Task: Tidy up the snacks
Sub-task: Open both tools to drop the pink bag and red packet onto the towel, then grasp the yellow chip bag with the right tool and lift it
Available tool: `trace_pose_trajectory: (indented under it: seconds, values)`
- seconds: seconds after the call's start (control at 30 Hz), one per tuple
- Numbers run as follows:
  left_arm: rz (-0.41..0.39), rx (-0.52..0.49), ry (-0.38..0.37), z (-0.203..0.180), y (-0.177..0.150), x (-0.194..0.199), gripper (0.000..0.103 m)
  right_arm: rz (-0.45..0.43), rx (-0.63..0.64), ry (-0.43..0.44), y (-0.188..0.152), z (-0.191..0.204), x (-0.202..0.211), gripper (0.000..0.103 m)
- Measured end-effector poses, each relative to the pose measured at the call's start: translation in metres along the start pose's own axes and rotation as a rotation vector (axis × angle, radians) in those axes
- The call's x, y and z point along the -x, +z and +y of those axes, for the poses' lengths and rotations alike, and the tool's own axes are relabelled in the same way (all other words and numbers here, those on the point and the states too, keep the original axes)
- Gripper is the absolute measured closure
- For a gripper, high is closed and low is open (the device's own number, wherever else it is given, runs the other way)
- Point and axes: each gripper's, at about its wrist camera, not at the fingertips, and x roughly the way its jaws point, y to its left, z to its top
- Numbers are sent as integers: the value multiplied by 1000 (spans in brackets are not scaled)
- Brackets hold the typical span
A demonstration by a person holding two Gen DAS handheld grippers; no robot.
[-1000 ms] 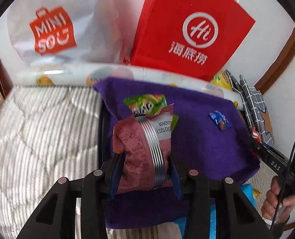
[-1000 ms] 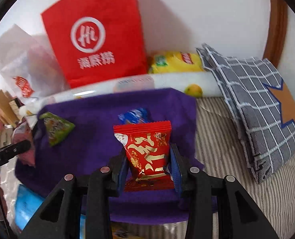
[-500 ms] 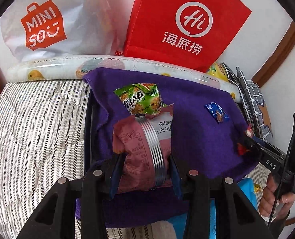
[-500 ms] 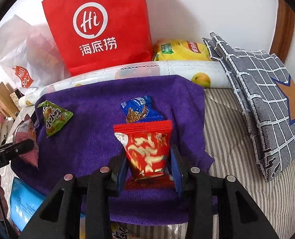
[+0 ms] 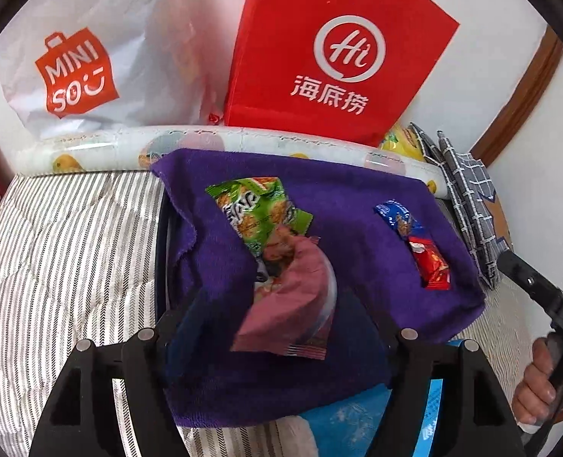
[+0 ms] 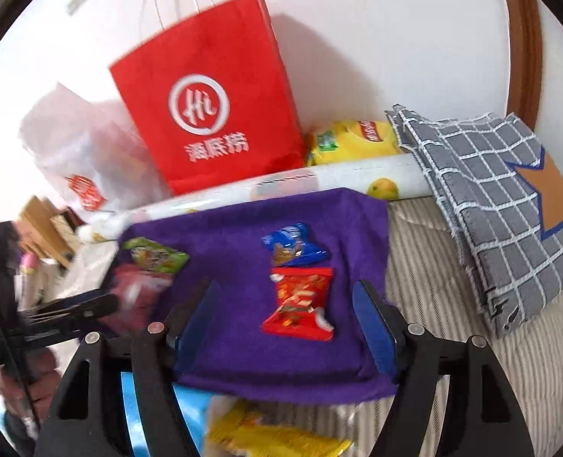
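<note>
Lengthwise, red packet (image 6: 299,304) toward blue packet (image 6: 292,245).

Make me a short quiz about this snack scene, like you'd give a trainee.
1. True or false: the right gripper is clamping the red packet.
2. Which packet lies just beyond the red packet on the purple towel? A) green packet B) blue packet C) yellow packet
3. Fill in: the pink packet lies partly on top of the ____ packet.

Key:
1. False. Its fingers stand apart on either side, and the red packet rests on the purple towel.
2. B, the blue packet.
3. Green: the green packet pokes out from beneath it, and the left gripper is open around it.
</note>
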Motion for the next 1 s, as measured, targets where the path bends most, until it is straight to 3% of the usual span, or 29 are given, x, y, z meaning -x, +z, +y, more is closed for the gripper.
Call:
trace_pose_trajectory:
  seconds: [0.17, 0.3, 0.47, 0.8, 1.0]
  values:
    - [-36, -25, -7, -7, 1, 13, 31, -38, 36, -54, -21, 2, 32, 32]
    - [-99, -71, 66, -12, 3, 32, 31, 15, 56, -68, -44, 1, 40, 32]
    - [-146, -82, 84, -12, 5, 55, 31, 69, 92, -37, -74, 4, 44, 34]
    - [-128, -76, 107, 8, -42, 84, 31, 147, 96, 11, -90, -1, 23, 39]
    - [-116, -11, 75, 28, -61, 95, 31, 138, 82, 45, -83, 0, 14, 39]
